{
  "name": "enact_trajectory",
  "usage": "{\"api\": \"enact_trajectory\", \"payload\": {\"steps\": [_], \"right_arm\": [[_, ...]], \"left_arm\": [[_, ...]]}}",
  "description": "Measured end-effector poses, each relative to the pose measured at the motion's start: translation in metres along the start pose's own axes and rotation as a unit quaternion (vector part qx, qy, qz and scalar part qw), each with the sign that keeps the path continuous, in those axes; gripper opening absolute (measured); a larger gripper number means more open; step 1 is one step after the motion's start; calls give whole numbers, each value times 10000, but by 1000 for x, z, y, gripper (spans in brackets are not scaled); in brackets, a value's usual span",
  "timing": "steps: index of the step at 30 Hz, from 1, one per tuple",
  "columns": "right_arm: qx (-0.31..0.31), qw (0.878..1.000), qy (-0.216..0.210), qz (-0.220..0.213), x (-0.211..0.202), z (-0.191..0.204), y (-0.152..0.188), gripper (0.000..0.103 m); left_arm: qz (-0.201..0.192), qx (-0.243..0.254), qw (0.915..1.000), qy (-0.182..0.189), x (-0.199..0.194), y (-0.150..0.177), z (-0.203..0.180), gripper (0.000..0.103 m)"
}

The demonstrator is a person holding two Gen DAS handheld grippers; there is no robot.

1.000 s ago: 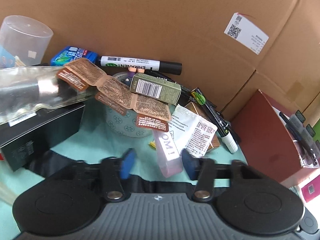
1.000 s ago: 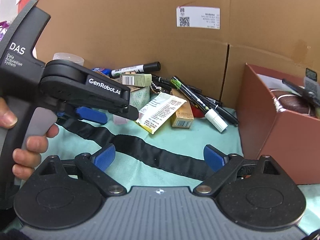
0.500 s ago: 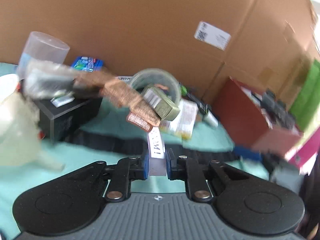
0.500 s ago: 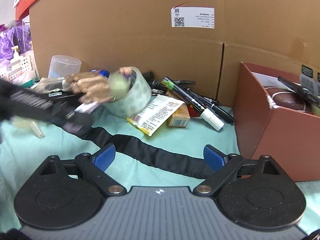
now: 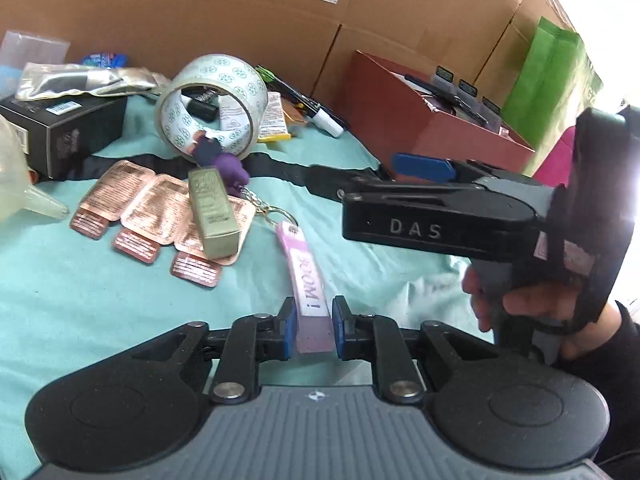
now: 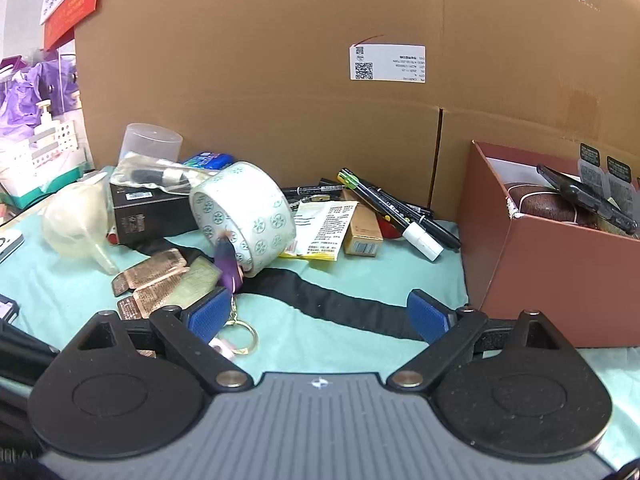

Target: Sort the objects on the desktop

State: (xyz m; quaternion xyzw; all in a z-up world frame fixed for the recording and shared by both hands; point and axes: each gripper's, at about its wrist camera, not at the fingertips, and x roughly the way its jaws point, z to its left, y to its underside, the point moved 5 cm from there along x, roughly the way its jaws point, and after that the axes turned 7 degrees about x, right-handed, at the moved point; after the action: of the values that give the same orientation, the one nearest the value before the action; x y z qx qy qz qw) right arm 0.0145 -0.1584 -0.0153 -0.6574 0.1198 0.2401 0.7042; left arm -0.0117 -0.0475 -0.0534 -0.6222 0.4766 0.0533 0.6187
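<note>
My left gripper (image 5: 313, 330) is shut on a pink "BOOM!" keychain tag (image 5: 306, 285). Its key ring (image 5: 276, 214) and chain lead to a purple charm (image 5: 232, 168) lying against a roll of patterned tape (image 5: 212, 106). A small olive box (image 5: 212, 212) lies on flattened copper-coloured packets (image 5: 148, 204). My right gripper (image 6: 318, 314) is open and empty, low over the teal cloth, and it shows in the left wrist view (image 5: 424, 166) to the right. The tape roll (image 6: 244, 216), charm (image 6: 228, 266) and key ring (image 6: 240, 336) also show in the right wrist view.
A brown-red box (image 6: 552, 264) with items stands at the right. Markers (image 6: 396, 212), a leaflet (image 6: 324, 230) and a small carton (image 6: 362, 234) lie by the cardboard wall. A black box (image 6: 148, 216), a funnel (image 6: 80, 224) and a black strap (image 6: 340, 304) lie on the cloth.
My left gripper shut on the keychain tag and pulled it back toward me. The tape roll, copper packets and olive box were dragged and tumbled forward onto the cloth. My right gripper stayed open.
</note>
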Motion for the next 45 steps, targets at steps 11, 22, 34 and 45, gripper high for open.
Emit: {"api": "enact_trajectory", "payload": {"steps": [11,22,34,45], "right_arm": [[38,9991,-317,294,-6,16,17,92],[-233,9962,-607,572,5,41,27,70],[-200,9976,-460,486,27,35,9,51],[-389,9954,-676,562,66,54,4,23]], "left_arm": [[-384,-787,9945,-574,-26,-8,42,49],[-542,-693,9920,-908,-4,-36,50,49],[-459,-784,9891,-1162,2,-35,73,22],[-358,-687,9907,-1115,11,-33,75,32]]}}
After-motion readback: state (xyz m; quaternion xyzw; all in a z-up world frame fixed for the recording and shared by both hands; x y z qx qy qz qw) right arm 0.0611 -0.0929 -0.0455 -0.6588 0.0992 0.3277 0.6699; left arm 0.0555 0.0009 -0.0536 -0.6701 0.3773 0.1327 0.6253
